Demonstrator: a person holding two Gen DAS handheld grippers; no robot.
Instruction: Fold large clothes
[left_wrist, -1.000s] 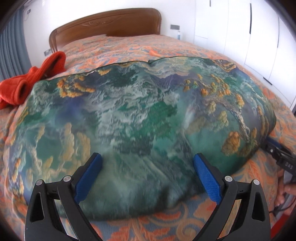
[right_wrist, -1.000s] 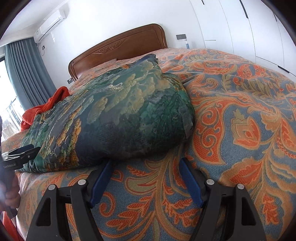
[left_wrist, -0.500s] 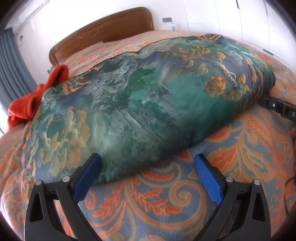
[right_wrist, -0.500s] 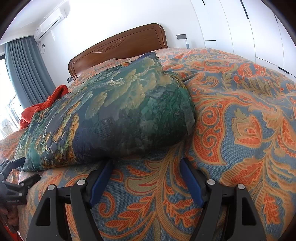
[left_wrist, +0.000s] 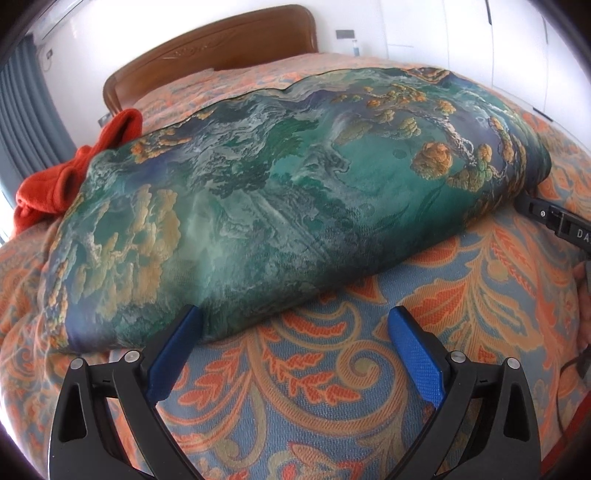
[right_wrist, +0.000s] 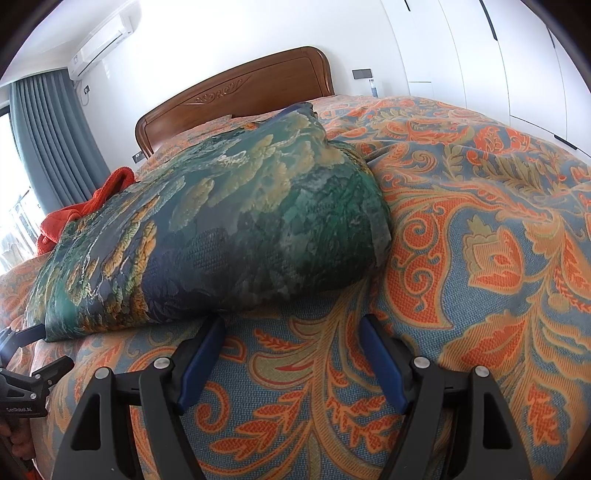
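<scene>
The folded green garment (left_wrist: 280, 206) lies on the bedspread (left_wrist: 332, 387). Left gripper (left_wrist: 295, 325) and right gripper (right_wrist: 293, 332) both gape empty at its near edge.

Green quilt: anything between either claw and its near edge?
Nothing visible. The left claw and right claw are both open, each low at the near edge of the green quilt, with only bare bedspread between the fingers. The orange cloth lies beyond the quilt's far end.
</scene>
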